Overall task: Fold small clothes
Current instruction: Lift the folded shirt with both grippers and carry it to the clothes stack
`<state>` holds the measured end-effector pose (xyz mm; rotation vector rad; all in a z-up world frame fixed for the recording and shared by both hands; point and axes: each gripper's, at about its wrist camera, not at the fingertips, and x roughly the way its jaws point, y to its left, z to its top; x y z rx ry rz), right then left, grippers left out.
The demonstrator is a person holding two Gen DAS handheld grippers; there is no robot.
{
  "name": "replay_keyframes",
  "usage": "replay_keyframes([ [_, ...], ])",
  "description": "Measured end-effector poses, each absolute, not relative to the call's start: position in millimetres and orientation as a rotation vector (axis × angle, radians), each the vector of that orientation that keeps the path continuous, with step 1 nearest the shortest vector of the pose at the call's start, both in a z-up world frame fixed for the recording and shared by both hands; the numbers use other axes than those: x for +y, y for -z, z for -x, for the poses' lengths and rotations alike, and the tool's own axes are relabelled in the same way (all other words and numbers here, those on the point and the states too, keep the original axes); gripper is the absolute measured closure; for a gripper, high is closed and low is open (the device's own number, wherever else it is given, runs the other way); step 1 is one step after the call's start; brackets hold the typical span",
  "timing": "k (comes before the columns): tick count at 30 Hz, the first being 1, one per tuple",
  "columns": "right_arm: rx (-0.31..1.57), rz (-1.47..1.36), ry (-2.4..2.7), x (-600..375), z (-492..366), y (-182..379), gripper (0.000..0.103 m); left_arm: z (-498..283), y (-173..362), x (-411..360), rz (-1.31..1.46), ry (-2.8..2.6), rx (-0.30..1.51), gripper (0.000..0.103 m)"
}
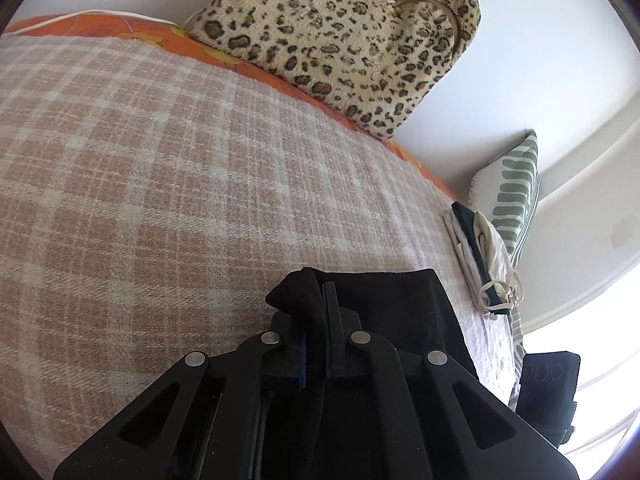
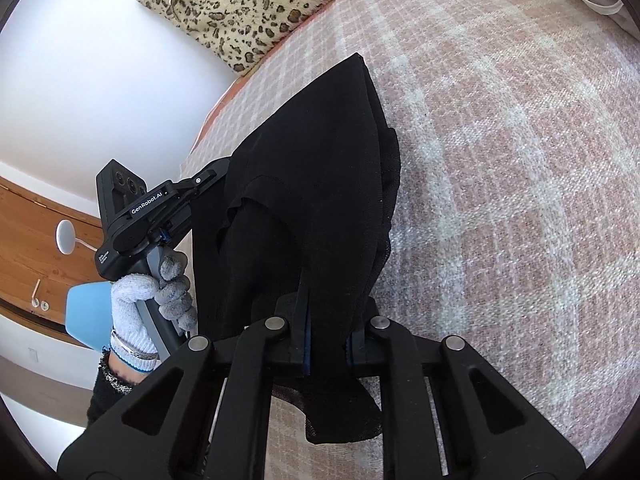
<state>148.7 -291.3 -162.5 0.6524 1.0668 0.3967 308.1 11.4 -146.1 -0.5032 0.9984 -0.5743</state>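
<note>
While both pairs of tongs pinch it, the black garment (image 2: 320, 168) hangs between them over the plaid blanket (image 2: 500, 160). The left gripper (image 1: 316, 320) is clamped on a bunched corner; the right gripper (image 2: 326, 336) is closed on another edge, cloth drooping below its fingers. A gloved hand (image 2: 154, 300) holds the left tool. Farther off lie folded clothes (image 1: 484, 256) and a leopard cushion (image 1: 344, 36).
</note>
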Motion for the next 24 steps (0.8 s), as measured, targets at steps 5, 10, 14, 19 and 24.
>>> replay_keyframes([
  [5, 1.033, -0.595, -0.392, -286.6, -146.8, 151.2, 0.092, -303.4, 130.8, 9.0, 0.472, 0.578, 0.952, 0.100],
  [10, 1.005, -0.542, -0.394, -280.0, -145.0, 139.2, 0.093, -299.1, 118.0, 7.5, 0.458, 0.591, 0.918, 0.100],
  [14, 0.995, -0.506, -0.393, -276.1, -144.9, 132.3, 0.093, -294.5, 109.4, 5.1, 0.463, 0.600, 0.899, 0.100],
  [19, 0.976, -0.468, -0.393, -277.3, -140.2, 121.4, 0.093, -288.0, 93.8, -1.9, 0.451, 0.623, 0.862, 0.100],
  [24, 0.951, -0.416, -0.376, -286.1, -129.5, 108.4, 0.093, -286.0, 80.5, -14.6, 0.470, 0.655, 0.836, 0.100],
])
